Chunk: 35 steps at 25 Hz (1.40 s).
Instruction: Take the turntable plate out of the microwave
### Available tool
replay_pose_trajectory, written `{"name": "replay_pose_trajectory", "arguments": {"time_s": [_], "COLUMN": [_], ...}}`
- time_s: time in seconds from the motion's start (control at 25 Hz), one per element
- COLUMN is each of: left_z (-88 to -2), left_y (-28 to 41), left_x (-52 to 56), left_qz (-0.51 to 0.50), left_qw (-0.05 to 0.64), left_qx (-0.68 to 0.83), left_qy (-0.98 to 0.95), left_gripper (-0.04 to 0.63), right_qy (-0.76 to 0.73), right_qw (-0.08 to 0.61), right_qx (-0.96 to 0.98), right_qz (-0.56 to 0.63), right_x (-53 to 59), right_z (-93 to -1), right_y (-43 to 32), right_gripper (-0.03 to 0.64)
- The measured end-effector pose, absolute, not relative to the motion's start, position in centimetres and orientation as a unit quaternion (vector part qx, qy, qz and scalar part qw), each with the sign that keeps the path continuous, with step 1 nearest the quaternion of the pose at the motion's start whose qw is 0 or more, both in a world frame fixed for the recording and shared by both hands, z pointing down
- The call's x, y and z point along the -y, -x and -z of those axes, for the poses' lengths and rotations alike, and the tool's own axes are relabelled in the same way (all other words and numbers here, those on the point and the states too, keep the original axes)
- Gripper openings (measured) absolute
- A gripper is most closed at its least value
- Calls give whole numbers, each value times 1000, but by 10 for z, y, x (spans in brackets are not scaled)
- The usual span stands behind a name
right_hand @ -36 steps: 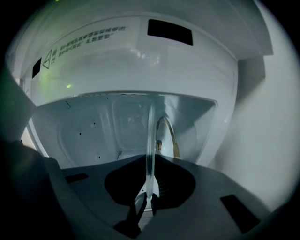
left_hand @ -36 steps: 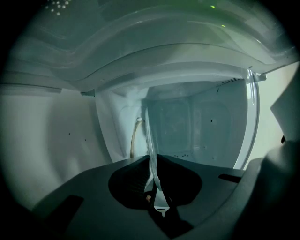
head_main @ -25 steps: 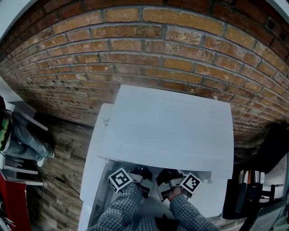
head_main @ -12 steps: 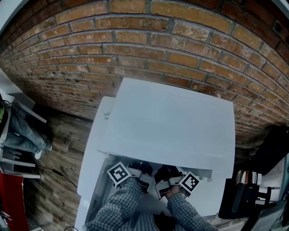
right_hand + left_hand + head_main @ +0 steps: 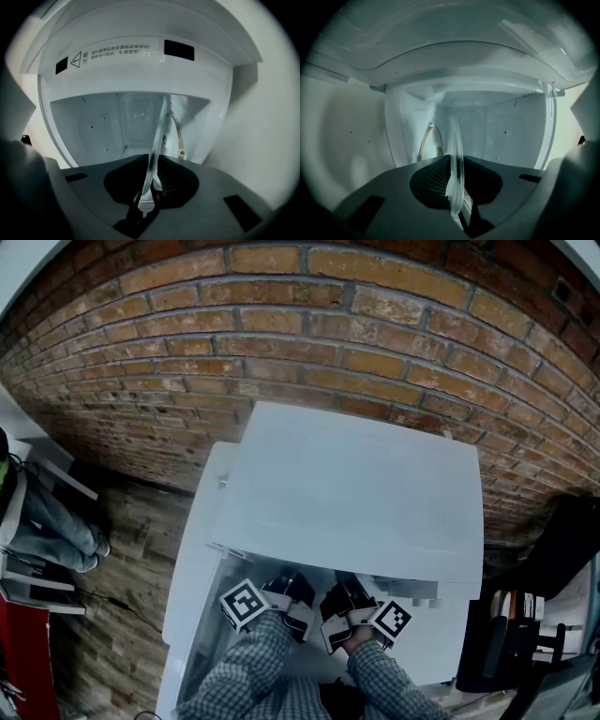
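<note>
- The left tool [image 5: 457, 163] is clamped on the near rim of the glass turntable plate [image 5: 456, 140]. The plate shows edge-on between the dark pads. The jaws have just eased slightly wider, yet the rim sits pinched between them.
- The right tool [image 5: 152, 163] likewise pinches the plate's near rim, and the clear glass runs from between its pads into the cavity.
- The turntable plate lies mostly within the white microwave [image 5: 356, 493] cavity. Only the near edge is at the cavity mouth, held by both tools side by side.
- A tan roller ring [image 5: 427, 140] shows inside the cavity close to one face of the plate. I cannot tell whether the two touch.
- From the head view, both tools reach in level under the front edge of the microwave's top, their marker cubes just outside it.
- The microwave door [image 5: 192, 587] stands swung open at the left.
- Checked sleeves [image 5: 253, 667] lead to both tools.
- A brick wall [image 5: 328, 324] stands behind the microwave, and wooden floor [image 5: 122, 549] shows at the left.
</note>
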State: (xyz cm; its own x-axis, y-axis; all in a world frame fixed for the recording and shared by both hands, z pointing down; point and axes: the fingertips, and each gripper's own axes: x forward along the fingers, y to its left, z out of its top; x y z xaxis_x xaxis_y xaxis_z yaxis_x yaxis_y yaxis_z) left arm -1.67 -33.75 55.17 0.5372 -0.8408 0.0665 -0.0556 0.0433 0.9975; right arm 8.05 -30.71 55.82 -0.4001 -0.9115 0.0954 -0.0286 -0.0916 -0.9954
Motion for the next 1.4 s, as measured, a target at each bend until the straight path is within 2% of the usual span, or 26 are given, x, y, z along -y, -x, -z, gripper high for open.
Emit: {"name": "replay_pose_trajectory", "arguments": {"time_s": [0.88, 1.4], "left_z": [-527, -501], "left_y": [21, 36], "left_x": [281, 240], "left_qz": [332, 355], "left_qw": [630, 630], "left_qx": [321, 285], "left_qy": [-624, -629], "left_gripper": [48, 48], "right_qy": [417, 395], "right_qw": [345, 379], "right_qx": [-583, -606], "right_qz": [606, 577], "right_x": [266, 228], "right_z": [-555, -518], "right_y": [-88, -75], "right_gripper": [55, 49]}}
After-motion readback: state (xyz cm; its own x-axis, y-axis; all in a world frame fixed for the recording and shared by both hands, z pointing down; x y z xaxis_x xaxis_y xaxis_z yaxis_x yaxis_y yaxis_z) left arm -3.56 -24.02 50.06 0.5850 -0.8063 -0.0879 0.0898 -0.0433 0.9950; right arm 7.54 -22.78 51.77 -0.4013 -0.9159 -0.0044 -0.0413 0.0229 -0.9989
